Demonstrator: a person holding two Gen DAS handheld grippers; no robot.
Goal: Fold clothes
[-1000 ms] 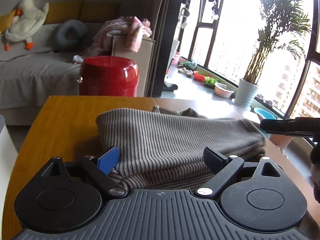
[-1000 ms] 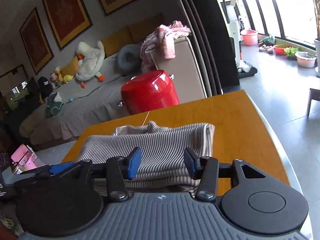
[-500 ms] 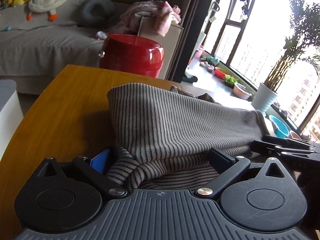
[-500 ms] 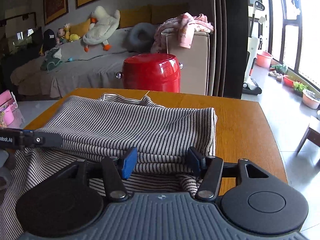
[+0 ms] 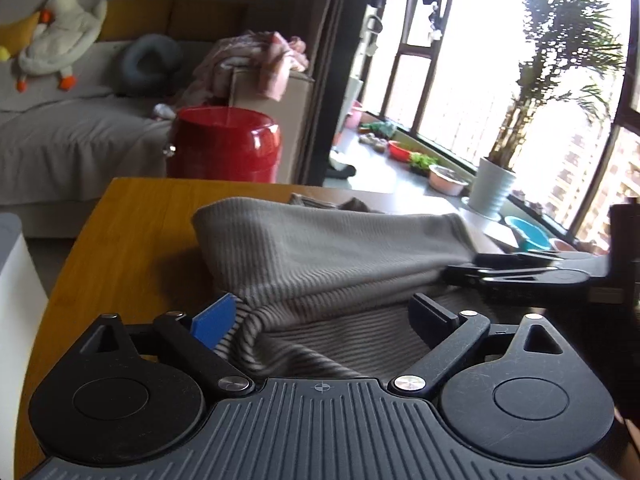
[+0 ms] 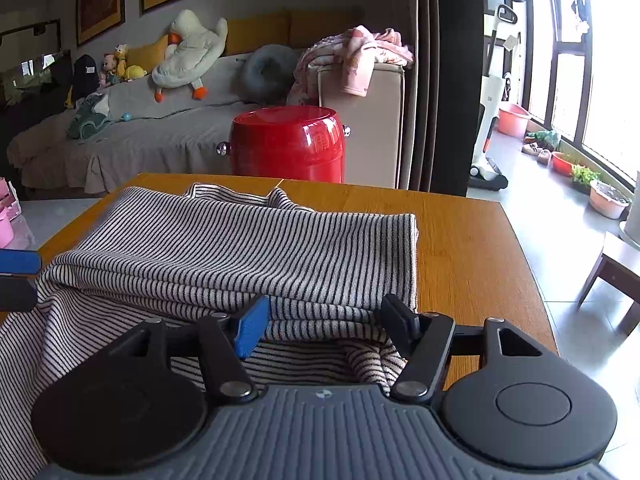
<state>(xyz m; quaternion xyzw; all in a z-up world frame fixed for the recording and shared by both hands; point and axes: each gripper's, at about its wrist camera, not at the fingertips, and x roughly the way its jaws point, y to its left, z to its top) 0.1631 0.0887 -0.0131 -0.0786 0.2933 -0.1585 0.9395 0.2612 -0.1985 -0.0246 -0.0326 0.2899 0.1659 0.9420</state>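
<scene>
A grey-and-black striped garment [image 5: 320,248] [image 6: 240,248] lies folded in layers on the wooden table [image 5: 132,232] [image 6: 460,232]. My left gripper [image 5: 320,318] straddles its near left corner; the jaws stand wide and are closing, and the blue pad [image 5: 212,320] touches the cloth edge without pinching it. My right gripper [image 6: 326,324] sits at the near right corner, its jaws opening, with loose cloth lying between them. In the left wrist view the right gripper [image 5: 520,272] lies low against the garment's right side. The left gripper's blue tip [image 6: 16,260] shows at the right wrist view's left edge.
A red drum-shaped stool [image 6: 288,144] stands beyond the table's far edge, with a grey sofa [image 6: 140,136] behind it. A white object [image 5: 12,280] borders the table's left side. A low dark stool [image 6: 616,276] stands on the floor to the right.
The right gripper's jaws have spread wider and its view has rolled level. In the left wrist view the right gripper came in from the right, down to the garment's edge.
</scene>
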